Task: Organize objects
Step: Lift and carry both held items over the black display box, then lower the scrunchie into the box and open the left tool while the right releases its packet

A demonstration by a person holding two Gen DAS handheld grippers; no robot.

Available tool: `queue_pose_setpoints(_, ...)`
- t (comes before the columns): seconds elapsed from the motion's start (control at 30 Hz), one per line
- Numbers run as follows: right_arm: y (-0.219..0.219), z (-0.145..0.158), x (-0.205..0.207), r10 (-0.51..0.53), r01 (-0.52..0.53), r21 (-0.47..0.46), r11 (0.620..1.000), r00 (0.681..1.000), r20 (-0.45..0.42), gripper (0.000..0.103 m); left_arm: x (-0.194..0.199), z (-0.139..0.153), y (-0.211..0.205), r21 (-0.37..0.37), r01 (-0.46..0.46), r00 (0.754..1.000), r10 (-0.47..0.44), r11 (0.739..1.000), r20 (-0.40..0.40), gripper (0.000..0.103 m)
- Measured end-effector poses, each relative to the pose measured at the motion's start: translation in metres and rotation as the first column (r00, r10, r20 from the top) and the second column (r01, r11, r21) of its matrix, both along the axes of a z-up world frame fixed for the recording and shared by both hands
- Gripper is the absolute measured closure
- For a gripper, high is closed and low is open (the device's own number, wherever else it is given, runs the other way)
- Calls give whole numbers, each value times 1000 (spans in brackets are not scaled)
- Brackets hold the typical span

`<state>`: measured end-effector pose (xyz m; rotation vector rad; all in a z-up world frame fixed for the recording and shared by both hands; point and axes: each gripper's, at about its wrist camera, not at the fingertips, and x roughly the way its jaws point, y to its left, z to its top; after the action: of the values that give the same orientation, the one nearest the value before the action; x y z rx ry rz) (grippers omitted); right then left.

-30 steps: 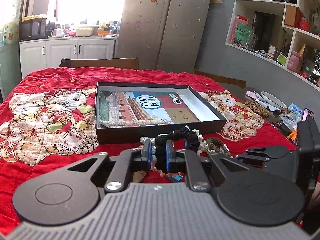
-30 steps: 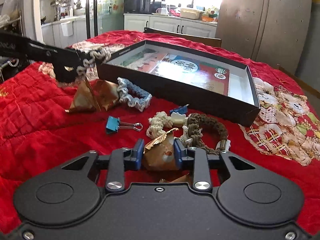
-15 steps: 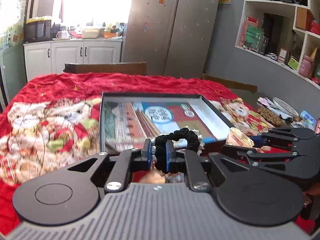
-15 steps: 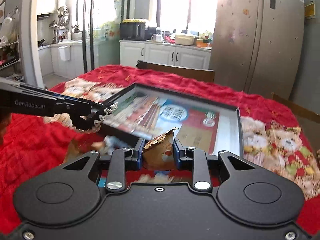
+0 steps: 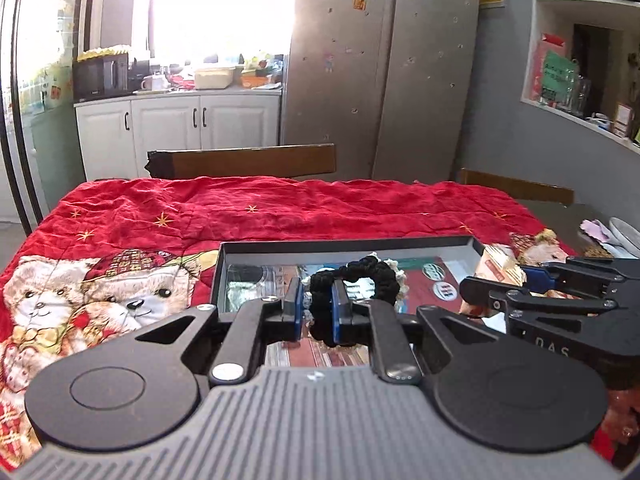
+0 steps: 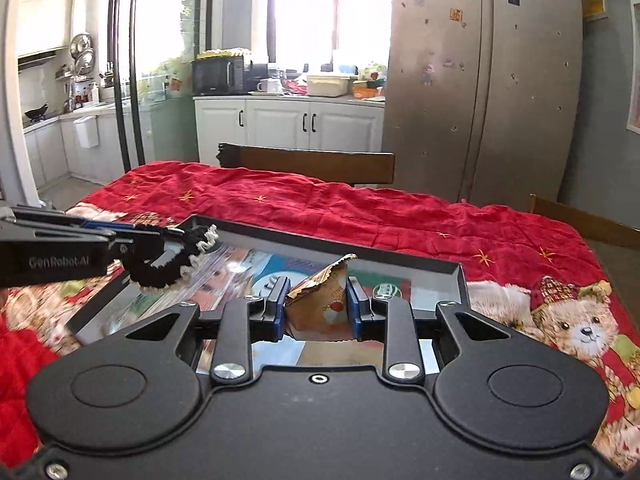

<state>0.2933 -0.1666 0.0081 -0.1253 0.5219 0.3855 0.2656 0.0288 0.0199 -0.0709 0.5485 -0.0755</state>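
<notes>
Gripping black crocheted scrunchie with cream trim (image 5: 352, 276), left gripper (image 5: 315, 312) has jaws clamped on it, held above shallow black cardboard box with printed picture base (image 5: 344, 245). Right gripper (image 6: 316, 312) has jaws clamped on crumpled brown-gold foil packet (image 6: 320, 300), also above same box, right portion. Grippers sit side by side, near but apart. Box rests on red quilted bear-print cloth (image 5: 240, 208) covering table. Wooden chair back (image 5: 244, 162) stands beyond the table's far edge.

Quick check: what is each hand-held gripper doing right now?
Left hand-held gripper: shut on black scrunchie.
Right hand-held gripper: shut on brown wrapper.
</notes>
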Motion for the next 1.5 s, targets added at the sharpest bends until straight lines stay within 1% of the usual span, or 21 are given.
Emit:
queue_pose_setpoints(0.07, 4, -4, 14, -5, 5, 6, 1000, 1000, -14, 75, 11, -3, 1, -14, -7, 1000, 7, 1000, -9, 86)
queue_pose_setpoints(0.2, 9, -16, 35, -18, 19, 21, 1000, 999, -36, 75, 30, -11, 4, -21, -30, 999, 29, 999, -22, 86)
queue_pose_setpoints(0.4, 16, -33, 51, -25, 26, 9, 1000, 998, -51, 75, 41, -24, 10, -15, -29, 999, 28, 999, -44, 86)
queue_pose_setpoints(0.53, 18, -40, 58, -27, 28, 18, 999, 997, -70, 75, 46, -32, 13, 2, -34, 998, 34, 999, -59, 85)
queue_pose_setpoints(0.77, 26, -60, 67, -33, 29, -35, 999, 992, -119, 75, 55, -46, 10, 53, -28, 994, 33, 998, -103, 85)
queue_pose_setpoints(0.83, 27, -60, 67, -27, 23, -38, 999, 993, -115, 75, 55, -49, 8, 71, -28, 993, 35, 997, -109, 85)
queue_pose_setpoints(1.13, 29, -61, 70, -21, 13, -60, 998, 990, -140, 75, 58, -57, 2, 97, -11, 990, 24, 995, -136, 83)
queue_pose_setpoints(1.23, 28, -61, 70, -18, 9, -65, 998, 990, -143, 74, 58, -58, 2, 101, -11, 990, 25, 995, -137, 78)
queue_pose_setpoints(1.33, 28, -61, 70, -20, 11, -67, 998, 989, -147, 73, 58, -59, 1, 103, -12, 990, 27, 995, -142, 65)
queue_pose_setpoints(1.37, 28, -61, 70, -18, 9, -63, 998, 989, -147, 70, 58, -59, 1, 102, -15, 989, 29, 995, -142, 61)
queue_pose_setpoints(1.5, 26, -61, 72, -29, 22, -46, 999, 988, -152, 62, 58, -59, 1, 101, -20, 990, 34, 995, -139, 59)
